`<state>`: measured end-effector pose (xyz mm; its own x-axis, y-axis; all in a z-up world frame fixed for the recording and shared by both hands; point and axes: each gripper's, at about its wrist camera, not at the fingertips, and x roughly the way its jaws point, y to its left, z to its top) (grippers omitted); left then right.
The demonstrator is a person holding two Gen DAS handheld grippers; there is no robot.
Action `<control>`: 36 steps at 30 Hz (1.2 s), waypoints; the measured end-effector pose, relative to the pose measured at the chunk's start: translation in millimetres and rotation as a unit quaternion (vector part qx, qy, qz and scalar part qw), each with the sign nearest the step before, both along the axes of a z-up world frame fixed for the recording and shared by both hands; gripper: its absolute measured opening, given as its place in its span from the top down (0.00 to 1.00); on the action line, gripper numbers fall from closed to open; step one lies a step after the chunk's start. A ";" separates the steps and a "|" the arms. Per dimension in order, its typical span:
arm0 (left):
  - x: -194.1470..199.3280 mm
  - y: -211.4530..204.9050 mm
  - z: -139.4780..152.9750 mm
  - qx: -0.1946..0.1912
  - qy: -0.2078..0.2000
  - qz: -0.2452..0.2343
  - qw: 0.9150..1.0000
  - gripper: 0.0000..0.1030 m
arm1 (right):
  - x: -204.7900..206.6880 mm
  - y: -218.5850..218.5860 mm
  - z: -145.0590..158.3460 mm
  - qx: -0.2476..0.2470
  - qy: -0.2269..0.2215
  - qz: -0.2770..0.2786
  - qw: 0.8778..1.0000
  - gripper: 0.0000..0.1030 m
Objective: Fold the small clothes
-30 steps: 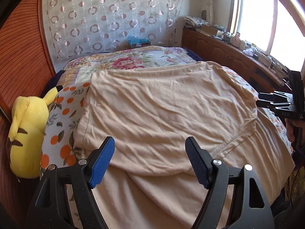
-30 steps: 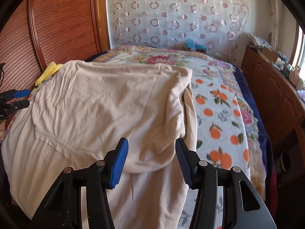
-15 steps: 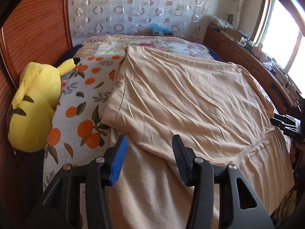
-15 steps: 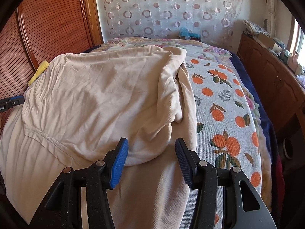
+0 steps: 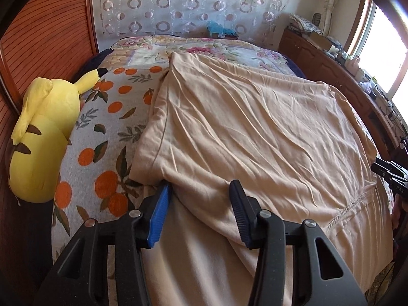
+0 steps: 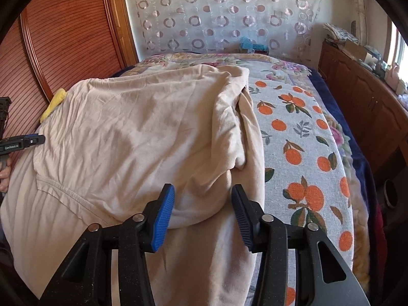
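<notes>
While the yellow plush toy (image 5: 42,137) lies at the bed's left edge, the left tool (image 5: 200,214) hovers with its jaws apart, gripping nothing, over the beige garment (image 5: 255,137) folded on the orange-print bedspread (image 6: 301,158); the right tool (image 6: 202,213) likewise gapes empty.

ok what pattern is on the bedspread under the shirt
Oranges with leaves on a pale grey bedspread, clearest in the right wrist view.
</notes>
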<state>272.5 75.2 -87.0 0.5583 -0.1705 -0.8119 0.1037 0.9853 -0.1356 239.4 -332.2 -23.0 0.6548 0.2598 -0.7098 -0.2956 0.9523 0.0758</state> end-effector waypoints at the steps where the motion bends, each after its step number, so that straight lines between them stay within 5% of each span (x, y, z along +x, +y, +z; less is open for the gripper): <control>1: 1.7 1.8 -0.3 -0.001 -0.001 0.002 1.000 0.55 | 0.0 1.6 0.0 0.000 0.000 0.004 1.000 0.59; 3: 4.8 5.6 -0.1 -0.006 -0.003 0.009 1.000 0.62 | -0.1 4.7 -1.7 -0.006 0.003 0.009 1.000 0.70; 5: 7.0 7.7 0.3 0.000 -0.004 0.016 1.000 0.89 | 0.2 9.0 -3.8 -0.016 0.005 0.015 1.000 0.85; 7: 5.3 7.7 1.3 -0.002 -0.008 0.012 1.000 0.94 | -0.8 10.0 -2.3 -0.020 -0.002 0.021 1.000 0.94; 23: -68.4 11.3 78.9 -0.020 -0.120 -0.025 0.992 0.96 | -71.6 -14.2 62.8 0.020 -0.100 0.036 0.994 0.97; 36: -158.2 24.1 132.2 -0.040 -0.179 -0.047 0.982 0.96 | -171.4 -27.4 91.6 0.011 -0.118 0.073 0.990 0.97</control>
<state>114.3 99.3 45.2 0.7838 -0.2906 -0.5489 0.2496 0.9566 -0.1500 68.0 -359.6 68.6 0.7559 0.3775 -0.5349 -0.4425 0.8967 0.0075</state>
